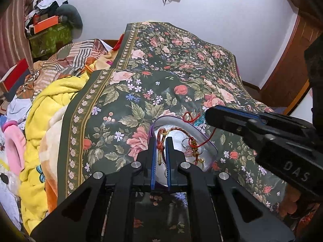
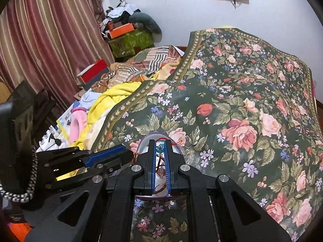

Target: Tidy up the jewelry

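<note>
A clear oval dish with a purple rim (image 1: 177, 122) lies on the floral bedspread and holds tangled cords, rings and charms. My left gripper (image 1: 161, 144) is shut on a red and gold braided cord (image 1: 160, 141) above the dish. My right gripper (image 2: 160, 147) is over the same dish (image 2: 159, 135), shut on a red cord with a teal bead (image 2: 160, 148). The right gripper also shows in the left wrist view (image 1: 210, 117), near a red cord loop (image 1: 190, 117). The left gripper also shows in the right wrist view (image 2: 129, 154).
The dark green floral bedspread (image 2: 242, 100) covers the bed. A yellow blanket (image 1: 46, 121), striped bedding and a pink item (image 1: 14, 145) lie at left. Boxes and clothes are piled in the far corner (image 2: 125, 32) by the curtain (image 2: 40, 40).
</note>
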A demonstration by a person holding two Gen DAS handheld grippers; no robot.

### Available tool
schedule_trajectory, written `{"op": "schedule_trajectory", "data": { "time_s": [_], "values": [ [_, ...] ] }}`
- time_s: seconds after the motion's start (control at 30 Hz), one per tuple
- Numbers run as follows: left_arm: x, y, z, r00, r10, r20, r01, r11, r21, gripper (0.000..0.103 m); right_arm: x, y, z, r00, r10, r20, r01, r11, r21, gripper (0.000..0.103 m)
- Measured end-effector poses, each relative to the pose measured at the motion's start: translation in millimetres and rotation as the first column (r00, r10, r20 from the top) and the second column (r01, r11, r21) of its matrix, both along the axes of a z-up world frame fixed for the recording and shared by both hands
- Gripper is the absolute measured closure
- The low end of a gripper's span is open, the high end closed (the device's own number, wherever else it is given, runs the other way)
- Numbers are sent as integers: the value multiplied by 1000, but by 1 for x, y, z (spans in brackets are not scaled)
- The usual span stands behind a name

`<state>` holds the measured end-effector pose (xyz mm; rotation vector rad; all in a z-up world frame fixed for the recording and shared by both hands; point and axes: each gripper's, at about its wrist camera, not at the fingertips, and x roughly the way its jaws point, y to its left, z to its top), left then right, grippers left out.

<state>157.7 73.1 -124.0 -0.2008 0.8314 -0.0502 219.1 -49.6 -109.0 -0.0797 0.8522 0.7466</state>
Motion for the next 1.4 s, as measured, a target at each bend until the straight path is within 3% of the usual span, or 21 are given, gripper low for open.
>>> {"op": "schedule_trajectory", "data": {
  "time_s": [0.5, 0.63, 0.97, 1.23, 1.4],
  "values": [
    [-1, 7, 4, 1000, 26, 4, -26, 1000, 12, 97, 3, 4, -17, 998, 24, -59, -27, 999, -46, 95],
    [-2, 8, 6, 999, 33, 1, -33, 999, 13, 97, 0, 1, -14, 997, 29, -67, -32, 998, -46, 87],
    [-14, 0, 24, 999, 20, 37, -21, 999, 34, 97, -24, -11, 29, 997, 7, 79, -4, 999, -32, 87],
    [-37, -10, 65, 991, 8, 132, -16, 998, 57, 96, -54, -34, 80, 974, -51, 222, 43, 998, 44, 87],
    [-64, -18, 101, 974, 6, 228, -27, 996, 88, 94, -82, -56, 114, 942, -102, 319, 68, 991, 115, 87]
  ]
}}
